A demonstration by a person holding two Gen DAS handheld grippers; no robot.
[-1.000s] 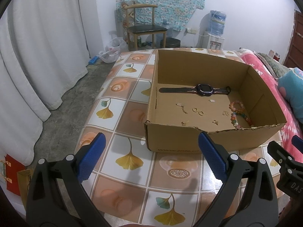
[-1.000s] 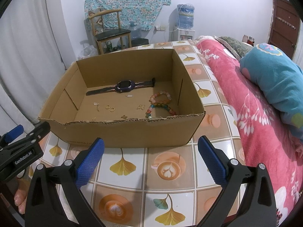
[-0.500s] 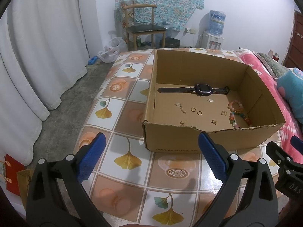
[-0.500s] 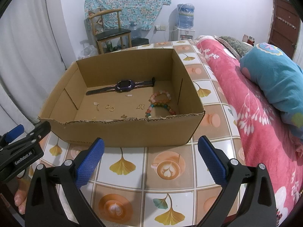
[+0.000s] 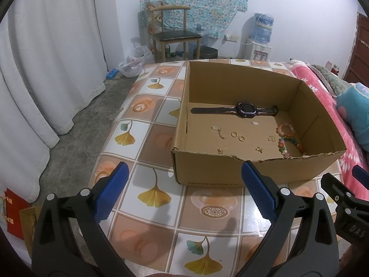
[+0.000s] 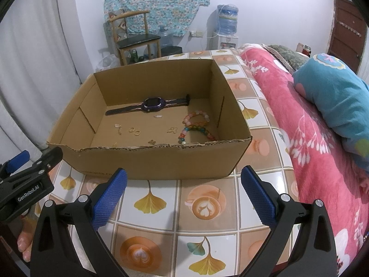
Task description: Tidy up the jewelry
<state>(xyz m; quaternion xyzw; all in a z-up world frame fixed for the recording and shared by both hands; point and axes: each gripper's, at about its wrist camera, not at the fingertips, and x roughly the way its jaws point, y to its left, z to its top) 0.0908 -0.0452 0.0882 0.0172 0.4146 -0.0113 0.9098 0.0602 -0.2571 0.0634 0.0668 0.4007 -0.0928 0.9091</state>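
A wooden chair and water dispenser stand beyond the tiled table, beside white curtains.

This is a bedroom in a home. A bed with a pink flowery blanket and a blue pillow sits beside the tiled-pattern table. A wooden chair, long white curtains and a water dispenser stand by the white wall.

Matt cardboard box – glossy tablecloth – textured fingers.
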